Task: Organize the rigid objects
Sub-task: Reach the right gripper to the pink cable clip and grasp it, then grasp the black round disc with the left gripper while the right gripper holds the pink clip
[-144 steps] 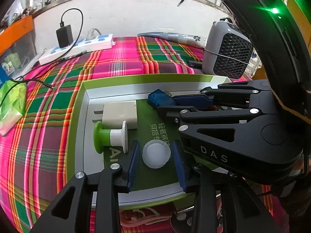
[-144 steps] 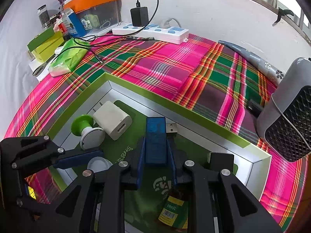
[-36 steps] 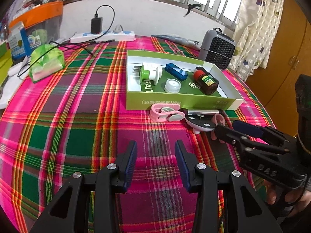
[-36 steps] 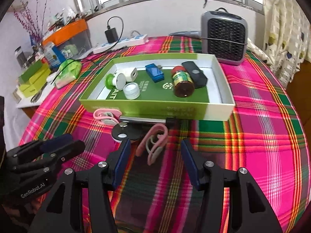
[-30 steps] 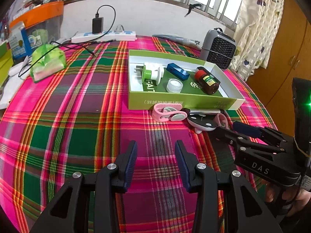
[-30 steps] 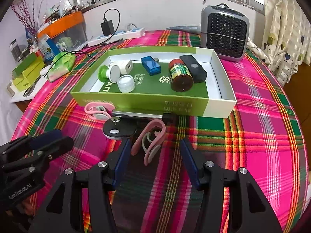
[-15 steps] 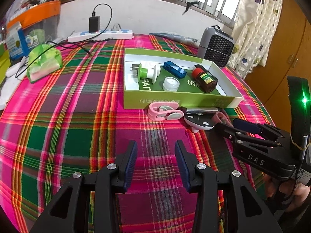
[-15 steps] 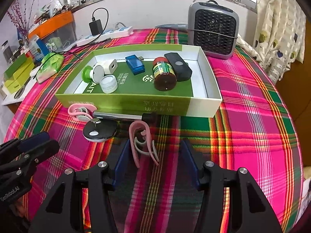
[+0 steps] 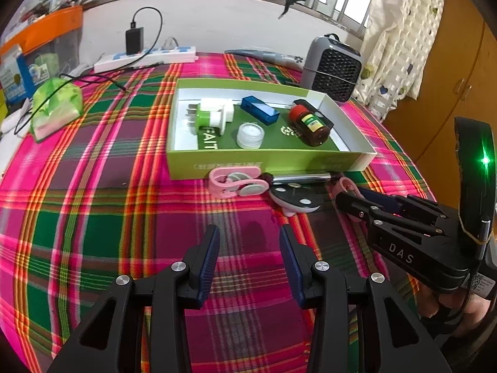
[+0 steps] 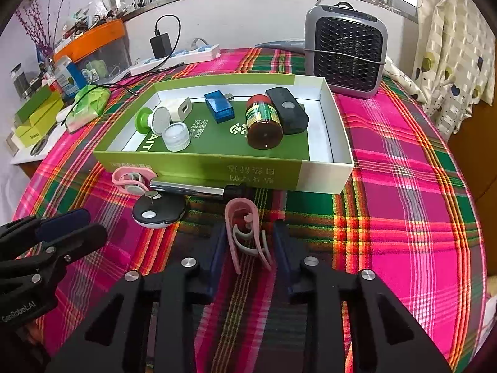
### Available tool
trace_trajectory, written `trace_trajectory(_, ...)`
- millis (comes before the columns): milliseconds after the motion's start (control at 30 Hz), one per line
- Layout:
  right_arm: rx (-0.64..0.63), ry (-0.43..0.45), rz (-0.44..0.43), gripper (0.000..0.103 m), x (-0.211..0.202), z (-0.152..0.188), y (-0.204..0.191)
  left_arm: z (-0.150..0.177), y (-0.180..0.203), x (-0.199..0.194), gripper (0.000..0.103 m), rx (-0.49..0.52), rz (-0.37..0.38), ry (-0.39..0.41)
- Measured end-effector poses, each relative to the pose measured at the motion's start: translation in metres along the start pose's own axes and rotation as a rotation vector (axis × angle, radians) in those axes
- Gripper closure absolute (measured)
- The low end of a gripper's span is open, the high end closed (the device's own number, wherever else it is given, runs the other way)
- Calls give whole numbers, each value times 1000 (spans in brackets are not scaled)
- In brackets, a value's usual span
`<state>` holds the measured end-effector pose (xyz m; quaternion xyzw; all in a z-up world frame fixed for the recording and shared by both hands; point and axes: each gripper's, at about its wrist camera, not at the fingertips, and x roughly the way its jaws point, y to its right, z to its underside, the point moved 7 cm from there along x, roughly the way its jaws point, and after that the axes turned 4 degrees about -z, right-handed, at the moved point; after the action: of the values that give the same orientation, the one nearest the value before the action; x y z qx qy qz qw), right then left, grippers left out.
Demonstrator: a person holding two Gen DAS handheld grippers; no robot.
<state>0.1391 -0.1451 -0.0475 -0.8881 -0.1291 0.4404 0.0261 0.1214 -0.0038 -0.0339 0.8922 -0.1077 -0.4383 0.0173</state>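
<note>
Pink clip (image 10: 247,233), one of the rigid objects still outside the box, lying on the plaid table (image 10: 403,217) between the fingers (image 10: 217,248) of the right gripper (image 10: 248,248); these fingers are closing around it but a narrow gap remains on each side, so the clip is straddled rather than pinched. The gripper comes in steeply from the near side, in line with the clip's long axis, which presents its two flat sides to the pads. Left gripper (image 9: 248,248): fingers wide apart and empty above bare cloth, apparently held clear while the right works. Just beyond the clip, a black and white disc-shaped object (image 10: 158,209), a dark metal rod (image 10: 192,188) lying along the box's near wall, and a second pink clip (image 10: 132,180) also await sorting. Green box (image 10: 198,168) beyond them: already holds a white charger (image 10: 177,107), a green and white plug (image 10: 149,121), a small clear jar (image 10: 177,136), a blue USB device (image 10: 219,105), a brown bottle (image 10: 264,124) and a black case (image 10: 287,110), laid side by side with free floor toward the right end, probably where the clip belongs. A small heater (image 10: 346,49) stands behind the box
</note>
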Motion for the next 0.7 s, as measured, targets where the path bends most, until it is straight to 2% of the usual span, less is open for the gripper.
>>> trace_trajectory(67, 3, 2, -7, 78, 0, 0, 2, -1, 4, 1, 64, 3, -3, -2)
trace_trajectory(500, 22, 8, -54, 78, -5, 2, 16, -15, 33, 11, 64, -7, 27, -20)
trace_trajectory(600, 23, 10, -64, 78, -5, 2, 17, -19, 37, 15, 57, -7, 15, -24)
trace_trajectory(700, 23, 11, -70, 78, -5, 2, 17, -21, 38, 21, 56, -19, 1, -36)
